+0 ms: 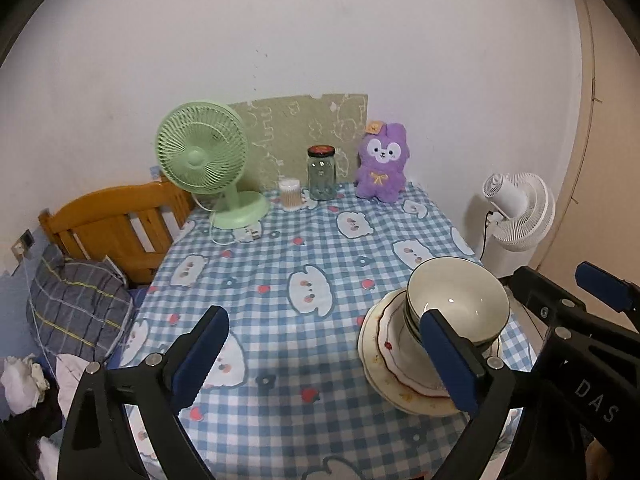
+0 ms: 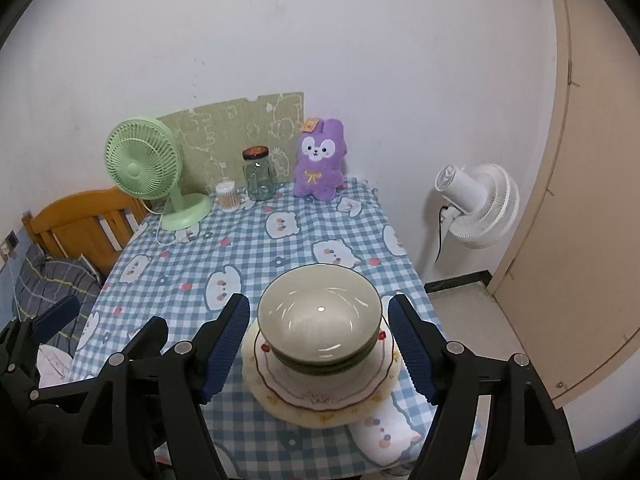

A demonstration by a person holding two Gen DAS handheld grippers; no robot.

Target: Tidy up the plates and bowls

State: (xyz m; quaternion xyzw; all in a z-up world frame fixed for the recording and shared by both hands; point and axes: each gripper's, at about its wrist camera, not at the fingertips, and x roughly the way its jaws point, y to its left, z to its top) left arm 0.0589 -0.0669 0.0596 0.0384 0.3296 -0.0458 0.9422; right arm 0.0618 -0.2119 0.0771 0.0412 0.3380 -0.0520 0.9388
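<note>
Only our right view shows the glossy round bowls [image 2: 319,320] stacked on scalloped plates [image 2: 320,392] between released right tongs [image 2: 316,350]; left tongs [image 1: 320,360] gape empty.

We are seeing both the left gripper [image 1: 324,356] and the right gripper [image 2: 318,346] wearing black frames, ribbed blue pads, silver screws and white "DAS" lettering.

Both wrist cameras look forward and steeply down over the checked counter [image 1: 280,264] toward the far wall. The right view sits nearer the stacked bowls [image 2: 318,320]; both share the green fan [image 1: 202,148] (and purple plush [image 2: 318,160]).
</note>
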